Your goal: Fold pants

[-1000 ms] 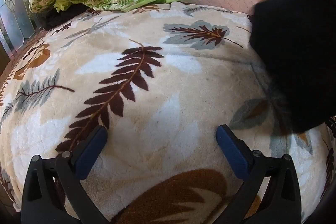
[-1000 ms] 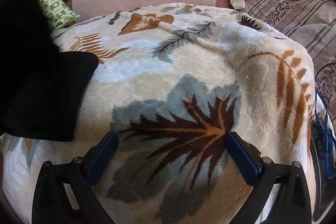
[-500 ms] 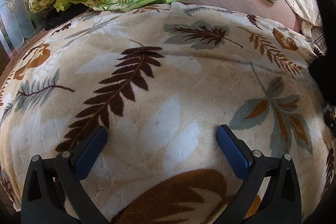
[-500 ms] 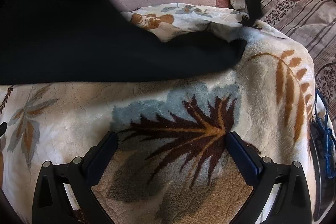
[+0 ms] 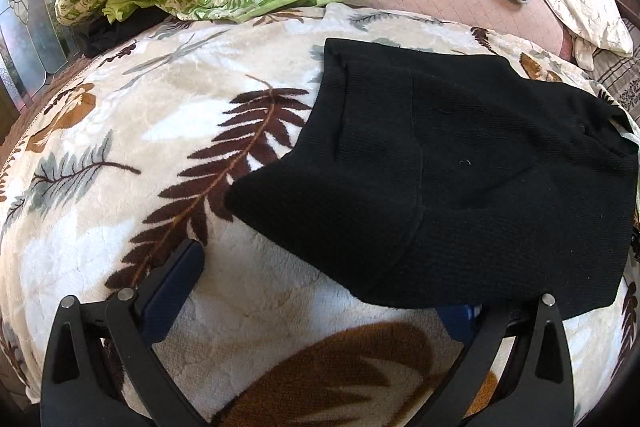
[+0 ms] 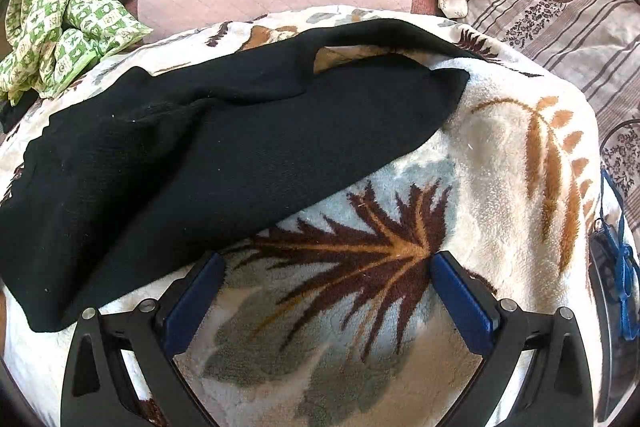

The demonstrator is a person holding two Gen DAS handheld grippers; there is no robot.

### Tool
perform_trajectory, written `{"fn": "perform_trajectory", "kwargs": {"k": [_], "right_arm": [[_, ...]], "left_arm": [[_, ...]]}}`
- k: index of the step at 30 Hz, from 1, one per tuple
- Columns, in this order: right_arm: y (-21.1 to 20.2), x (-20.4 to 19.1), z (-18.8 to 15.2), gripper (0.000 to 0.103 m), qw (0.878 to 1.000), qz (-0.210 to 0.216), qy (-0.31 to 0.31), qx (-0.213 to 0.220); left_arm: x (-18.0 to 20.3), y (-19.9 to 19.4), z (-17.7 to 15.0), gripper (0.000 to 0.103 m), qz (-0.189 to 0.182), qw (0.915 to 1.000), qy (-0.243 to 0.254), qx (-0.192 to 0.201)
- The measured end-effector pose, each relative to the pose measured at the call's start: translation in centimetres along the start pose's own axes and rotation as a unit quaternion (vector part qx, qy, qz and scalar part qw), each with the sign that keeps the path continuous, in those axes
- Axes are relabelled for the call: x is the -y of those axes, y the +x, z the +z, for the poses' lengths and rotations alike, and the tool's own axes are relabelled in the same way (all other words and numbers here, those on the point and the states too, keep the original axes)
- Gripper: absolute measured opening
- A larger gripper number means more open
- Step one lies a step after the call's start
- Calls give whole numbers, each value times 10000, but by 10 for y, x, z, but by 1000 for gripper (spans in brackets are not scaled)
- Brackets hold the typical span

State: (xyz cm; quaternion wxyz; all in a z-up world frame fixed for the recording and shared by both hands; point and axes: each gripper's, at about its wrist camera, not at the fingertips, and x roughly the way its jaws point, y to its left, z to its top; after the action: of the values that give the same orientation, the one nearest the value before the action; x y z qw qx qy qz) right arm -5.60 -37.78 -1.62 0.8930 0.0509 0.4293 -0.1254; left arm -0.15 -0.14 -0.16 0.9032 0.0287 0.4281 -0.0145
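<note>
Black pants (image 5: 460,179) now spread across leaf blanket (image 5: 120,227).

Both views are evenly lit by soft daylight; the brightest area lies along the top edge, where the far wall washes out to near white. Shadows are faint and diffuse. The black pants (image 5: 460,167) (image 6: 208,155) render very dark, with knit texture and seams only weakly visible. The fleece blanket (image 5: 120,227) (image 6: 500,187) is sharp at centre, its pile clearly resolved. Strong fisheye distortion bulges the bed into a dome and bends lines near the rims. Dark vignetting fills all four corners. No motion blur or glare is evident.
</note>
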Motion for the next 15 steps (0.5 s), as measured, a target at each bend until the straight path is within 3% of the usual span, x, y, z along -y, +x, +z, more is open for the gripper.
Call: {"fn": "perform_trajectory", "kwargs": {"k": [9, 15], "right_arm": [[0, -2, 0, 102, 10000, -43, -35, 10], [-13, -1, -1, 102, 9997, 122, -185, -106]], "left_arm": [[2, -4, -1, 103, 18, 9999, 95, -133], [-2, -41, -4, 103, -89, 10000, -18, -22]]}}
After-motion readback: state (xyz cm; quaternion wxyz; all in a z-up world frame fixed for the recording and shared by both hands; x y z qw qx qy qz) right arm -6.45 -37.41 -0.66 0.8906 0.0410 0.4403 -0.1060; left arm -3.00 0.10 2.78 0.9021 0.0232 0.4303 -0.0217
